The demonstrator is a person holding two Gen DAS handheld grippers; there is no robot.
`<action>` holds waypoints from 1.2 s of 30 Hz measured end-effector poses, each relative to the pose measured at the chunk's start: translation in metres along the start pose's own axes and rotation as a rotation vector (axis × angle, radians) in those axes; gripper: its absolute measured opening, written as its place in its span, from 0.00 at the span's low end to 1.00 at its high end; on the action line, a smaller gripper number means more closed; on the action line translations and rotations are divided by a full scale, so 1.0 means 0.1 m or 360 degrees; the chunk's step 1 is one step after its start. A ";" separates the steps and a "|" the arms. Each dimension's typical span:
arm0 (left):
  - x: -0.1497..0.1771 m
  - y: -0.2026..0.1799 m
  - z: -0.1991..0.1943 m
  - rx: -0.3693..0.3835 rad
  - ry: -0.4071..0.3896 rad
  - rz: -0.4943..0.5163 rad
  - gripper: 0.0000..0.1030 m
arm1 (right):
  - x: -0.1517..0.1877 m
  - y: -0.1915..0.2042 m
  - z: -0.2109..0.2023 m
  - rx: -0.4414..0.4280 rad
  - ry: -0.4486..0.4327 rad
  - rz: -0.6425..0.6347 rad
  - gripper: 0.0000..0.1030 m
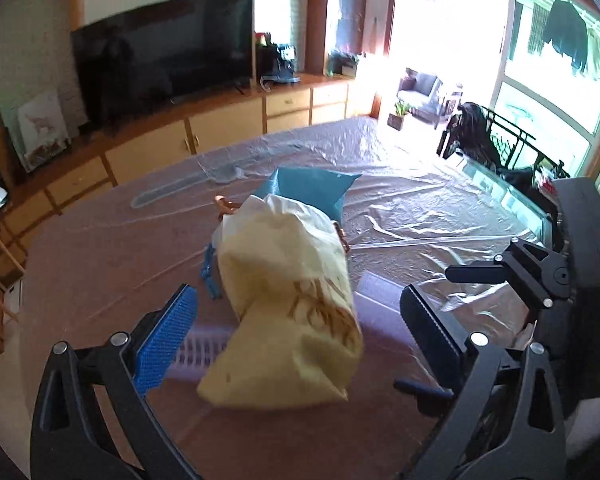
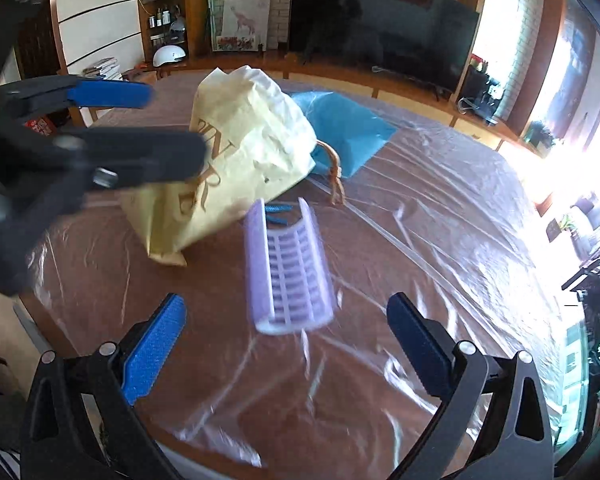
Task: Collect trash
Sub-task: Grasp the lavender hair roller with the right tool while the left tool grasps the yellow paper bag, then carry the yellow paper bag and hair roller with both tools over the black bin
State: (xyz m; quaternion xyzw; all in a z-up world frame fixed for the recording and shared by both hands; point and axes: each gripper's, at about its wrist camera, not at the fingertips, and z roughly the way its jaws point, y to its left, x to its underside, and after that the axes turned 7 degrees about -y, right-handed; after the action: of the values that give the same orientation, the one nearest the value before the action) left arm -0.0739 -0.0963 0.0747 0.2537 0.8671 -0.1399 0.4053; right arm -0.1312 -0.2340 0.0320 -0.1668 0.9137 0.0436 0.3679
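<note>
A crumpled cream paper bag [image 1: 288, 300] with brown lettering lies on the plastic-covered table [image 1: 100, 248]; it also shows in the right wrist view [image 2: 236, 152]. My left gripper [image 1: 300, 320] is open, its jaws on either side of the bag. A lilac slotted plastic piece [image 2: 290, 272] lies in front of my right gripper [image 2: 286, 332], which is open and empty. The lilac piece peeks out beside the bag in the left wrist view [image 1: 200, 354]. A blue bag [image 2: 344, 128] lies behind, with small blue scraps [image 2: 278, 214] nearby.
A TV [image 1: 164, 56] on a wooden cabinet stands beyond the table. The right gripper's body [image 1: 540, 280] is at the right edge of the left wrist view. A black rack [image 1: 488, 140] stands by the bright window.
</note>
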 end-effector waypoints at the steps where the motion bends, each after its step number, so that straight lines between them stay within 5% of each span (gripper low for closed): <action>1: 0.00 0.01 0.05 0.0006 0.0022 0.0000 0.98 | -0.02 -0.01 0.05 -0.0023 0.0009 0.0005 0.96; 4: -0.01 0.09 0.20 0.0055 0.0091 -0.0033 0.98 | -0.07 -0.05 0.15 -0.0086 0.0032 0.0009 0.94; 7: -0.03 0.09 0.25 0.0060 0.0109 -0.0029 0.96 | -0.09 -0.10 0.26 -0.0173 0.0071 0.0032 0.80; 11: 0.01 0.06 0.26 0.0079 0.0136 -0.0005 0.76 | -0.13 -0.17 0.27 -0.0270 0.0114 0.0079 0.61; 13: 0.01 0.04 0.31 0.0072 0.0153 0.0011 0.67 | -0.16 -0.18 0.24 -0.0285 0.0120 0.0078 0.60; 15: 0.01 0.03 0.30 0.0071 0.0142 -0.0002 0.62 | -0.17 -0.21 0.23 -0.0295 0.0118 0.0070 0.40; 25: -0.05 0.06 -0.17 0.0058 -0.0086 -0.0181 0.54 | -0.11 -0.46 -0.04 -0.0289 -0.0010 0.0245 0.41; 36: 0.25 -0.12 -0.45 0.0091 -0.0086 -0.0278 0.54 | 0.06 -0.55 -0.17 -0.0243 -0.0016 0.0415 0.41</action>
State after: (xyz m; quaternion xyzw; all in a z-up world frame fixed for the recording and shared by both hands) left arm -0.1225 -0.0784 0.0847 0.1847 0.8702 -0.2063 0.4074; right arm -0.1276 -0.2911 0.0423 -0.0741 0.9198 0.1611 0.3500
